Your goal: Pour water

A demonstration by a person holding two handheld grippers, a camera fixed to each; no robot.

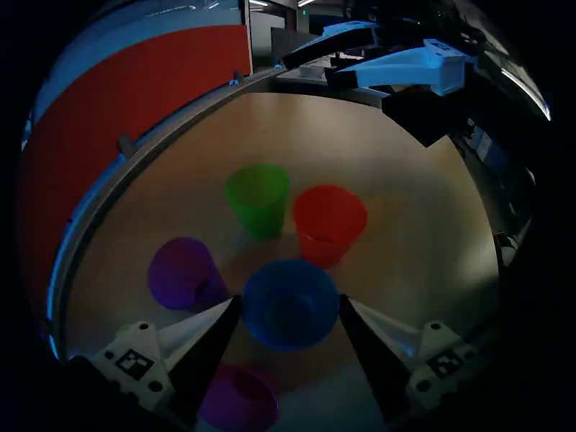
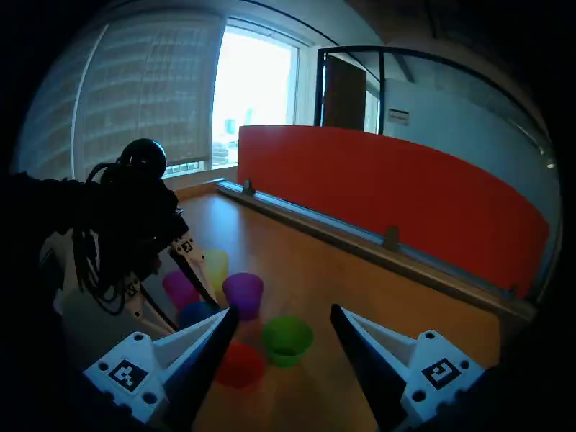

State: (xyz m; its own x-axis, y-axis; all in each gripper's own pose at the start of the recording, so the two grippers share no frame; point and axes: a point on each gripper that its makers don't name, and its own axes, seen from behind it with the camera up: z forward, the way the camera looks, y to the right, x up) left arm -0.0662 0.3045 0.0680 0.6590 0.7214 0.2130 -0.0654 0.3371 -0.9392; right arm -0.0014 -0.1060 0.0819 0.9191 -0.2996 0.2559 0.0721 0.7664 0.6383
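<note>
Since the blue cup [image 1: 290, 302] stands on the table [image 1: 403, 187] with the left gripper [image 1: 288, 298] spread wide either side of it, flanking but not visibly clamping, a grasp for pouring seems intended, while the right gripper [image 2: 282, 309] hovers open and empty above the green cup [image 2: 286, 340].

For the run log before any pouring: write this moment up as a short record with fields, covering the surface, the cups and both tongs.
surface: wooden table, red partition along one edge
cups: blue cup, green cup, red cup, purple cup, magenta cup, yellow cup; all upright, clustered
left tongs: open, one finger either side of the blue cup; contact unclear
right tongs: open, holding nothing, above the table
cup contents: too dark to tell
</note>
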